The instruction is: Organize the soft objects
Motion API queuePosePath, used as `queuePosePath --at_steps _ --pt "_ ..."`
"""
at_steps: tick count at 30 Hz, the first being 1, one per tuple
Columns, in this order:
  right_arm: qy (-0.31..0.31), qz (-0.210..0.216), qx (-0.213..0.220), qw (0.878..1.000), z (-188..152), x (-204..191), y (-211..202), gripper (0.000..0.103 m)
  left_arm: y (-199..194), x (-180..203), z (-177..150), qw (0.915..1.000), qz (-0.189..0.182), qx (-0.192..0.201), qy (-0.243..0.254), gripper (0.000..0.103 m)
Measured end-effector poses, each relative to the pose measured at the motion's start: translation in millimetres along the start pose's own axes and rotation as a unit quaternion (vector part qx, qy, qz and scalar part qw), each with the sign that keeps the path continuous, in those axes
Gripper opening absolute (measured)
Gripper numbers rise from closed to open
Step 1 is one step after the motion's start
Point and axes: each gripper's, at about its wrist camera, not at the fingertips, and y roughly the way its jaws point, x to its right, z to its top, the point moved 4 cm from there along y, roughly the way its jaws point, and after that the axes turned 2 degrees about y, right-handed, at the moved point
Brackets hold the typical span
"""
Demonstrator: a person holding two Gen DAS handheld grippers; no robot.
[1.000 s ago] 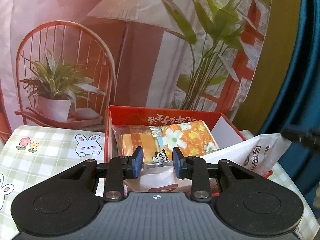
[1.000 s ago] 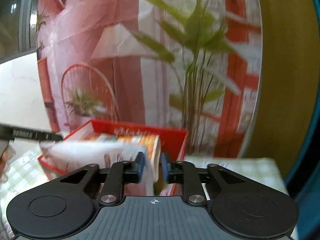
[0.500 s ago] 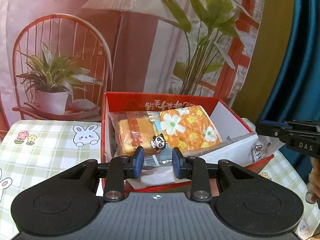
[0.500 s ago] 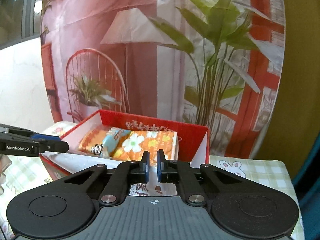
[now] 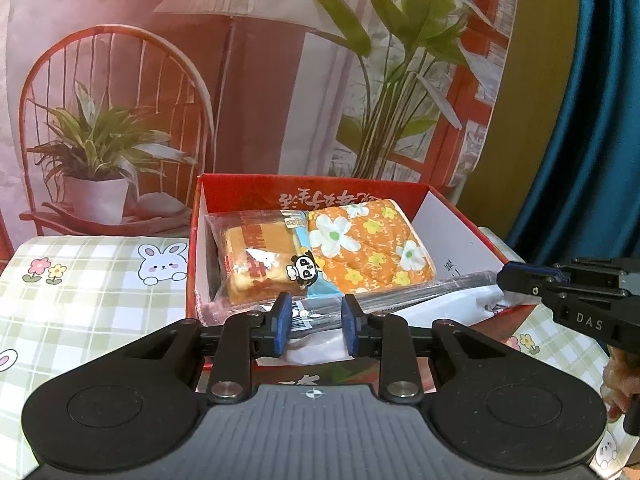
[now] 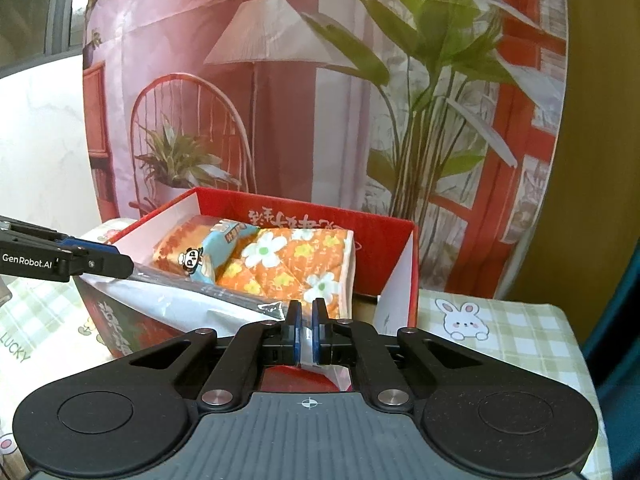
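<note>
A red cardboard box (image 5: 352, 196) stands on the table and also shows in the right wrist view (image 6: 384, 240). Inside lie a clear bread packet (image 5: 256, 256) with a panda sticker and an orange flowered cloth (image 5: 368, 248), seen again in the right wrist view (image 6: 292, 260). A white plastic packet (image 5: 436, 300) lies across the box's near rim. My right gripper (image 6: 306, 332) is shut on this packet's edge (image 6: 168, 304). My left gripper (image 5: 314, 330) is open, its jaws on either side of the packet's other end at the near rim.
A checked tablecloth with bunny prints (image 5: 100, 280) covers the table on both sides of the box. A printed backdrop with a chair, lamp and plants (image 5: 280, 80) hangs behind. A blue curtain (image 5: 592, 120) is at the far right.
The right gripper has lowered the white packet from above the box onto its near rim and keeps hold of it. The left gripper has drawn back slightly and stays open.
</note>
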Motion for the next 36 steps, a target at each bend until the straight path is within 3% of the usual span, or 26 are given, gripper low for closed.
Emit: queuePosePath --at_steps 5,7,9,11,13,16,17,22,24,28,36 --pt "0.001 -0.003 -0.009 1.000 -1.6 -0.4 2.2 0.005 -2.9 0.8 3.2 0.9999 -0.008 -0.005 -0.010 0.030" --pt "0.004 -0.007 -0.013 1.000 1.0 -1.6 0.9 0.008 -9.5 2.7 7.0 0.9999 -0.010 -0.004 -0.005 0.040" --pt "0.020 -0.002 0.001 1.000 6.0 0.0 -4.7 0.012 -20.6 6.7 11.6 0.9999 -0.004 0.012 0.011 0.069" --pt "0.030 0.008 0.024 0.999 12.6 0.7 -14.0 0.024 -33.5 10.9 17.6 0.9992 0.006 0.033 0.023 0.087" --pt "0.035 0.002 0.033 0.999 18.3 0.7 -20.9 0.041 -43.2 13.6 24.4 0.9984 0.014 0.048 0.025 0.094" --pt "0.039 0.005 0.044 0.998 27.4 1.9 -30.6 0.050 -57.0 18.3 33.9 0.9974 0.030 0.061 0.024 0.101" --pt "0.038 0.002 0.046 0.998 30.2 1.6 -33.8 0.054 -60.9 19.6 36.5 0.9970 0.036 0.064 0.024 0.103" --pt "0.042 -0.005 0.072 0.997 44.0 -1.1 -57.3 0.093 -85.7 29.3 45.0 0.9945 0.062 0.075 0.037 0.103" --pt "0.042 -0.004 0.081 0.996 49.1 -2.6 -69.0 0.103 -97.2 33.0 46.8 0.9930 0.073 0.082 0.044 0.103" --pt "0.053 -0.008 0.093 0.994 57.9 -3.9 -90.3 0.103 -124.0 36.7 48.6 0.9893 0.101 0.097 0.042 0.103" --pt "0.073 -0.024 0.101 0.992 68.0 -11.5 -138.3 0.103 -175.1 39.3 53.3 0.9881 0.107 0.103 0.038 0.103"
